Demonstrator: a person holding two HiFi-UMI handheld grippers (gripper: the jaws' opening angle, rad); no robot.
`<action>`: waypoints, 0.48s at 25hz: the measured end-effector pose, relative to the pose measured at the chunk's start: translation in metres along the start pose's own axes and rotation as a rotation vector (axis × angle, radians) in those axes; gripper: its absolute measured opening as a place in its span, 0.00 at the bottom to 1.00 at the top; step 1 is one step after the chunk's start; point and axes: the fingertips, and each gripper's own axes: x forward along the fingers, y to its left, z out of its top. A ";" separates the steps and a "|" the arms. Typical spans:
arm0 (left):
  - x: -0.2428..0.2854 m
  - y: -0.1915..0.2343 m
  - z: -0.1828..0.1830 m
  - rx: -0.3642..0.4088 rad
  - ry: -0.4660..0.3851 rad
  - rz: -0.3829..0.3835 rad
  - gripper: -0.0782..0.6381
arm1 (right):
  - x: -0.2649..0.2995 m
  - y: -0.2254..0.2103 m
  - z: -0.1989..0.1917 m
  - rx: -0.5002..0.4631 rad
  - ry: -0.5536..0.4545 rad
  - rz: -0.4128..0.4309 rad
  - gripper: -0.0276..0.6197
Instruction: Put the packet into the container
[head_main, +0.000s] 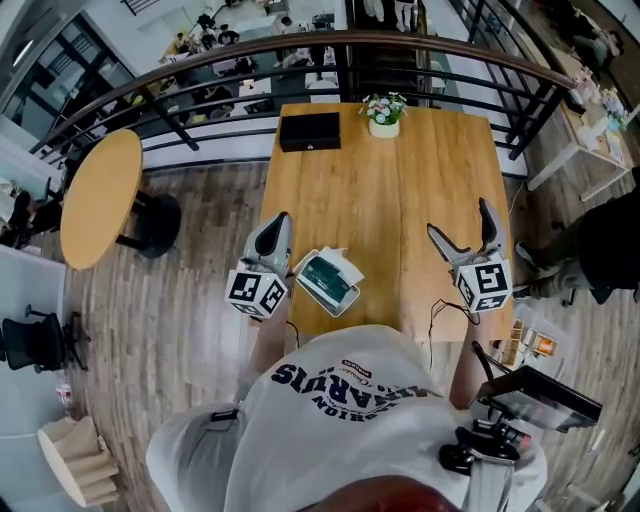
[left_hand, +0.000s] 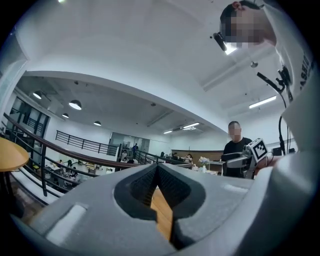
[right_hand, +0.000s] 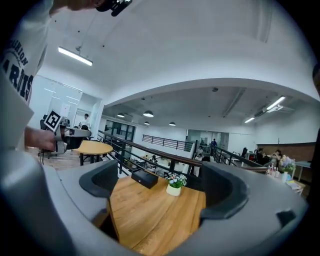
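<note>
While the person's white shirt fills the near edge of the head view, both grippers are held level just beyond it, over the near end of the wooden table. At about nine o'clock from the container is the left gripper. Its claw is pinched together at the tips with nothing in it, and its own view shows only a thin sliver of table between the dark pads. The container sits near the table's front edge, between the two grippers and closer to the left one. The teal packet appears to lie inside the container, with a bit of white sticking up at its far side. Neither claw touches it.

At three o'clock from the container, well apart from it, is the right gripper. Its claw is spread wide and empty. Its own view shows bare tabletop between the pads.

Lower right, at about five o'clock, a dark screen on a stand is beside the person.

Farther up the table, at twelve o'clock from the container, a black box lies at the far end. A small white pot of flowers stands just to its right, at about one o'clock. Off the table at ten o'clock stands a round wooden table. Beyond both, a dark curved railing crosses the view, with a lower floor of desks and people behind it.
</note>
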 end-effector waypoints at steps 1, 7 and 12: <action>0.004 -0.005 0.000 0.003 0.002 -0.012 0.11 | -0.003 -0.002 -0.003 0.009 -0.002 -0.004 0.83; 0.017 -0.026 -0.005 0.005 0.013 -0.062 0.11 | -0.016 -0.004 -0.012 0.053 -0.017 -0.015 0.83; 0.012 -0.027 -0.008 0.002 0.014 -0.072 0.11 | -0.020 0.001 -0.022 0.107 -0.016 -0.044 0.83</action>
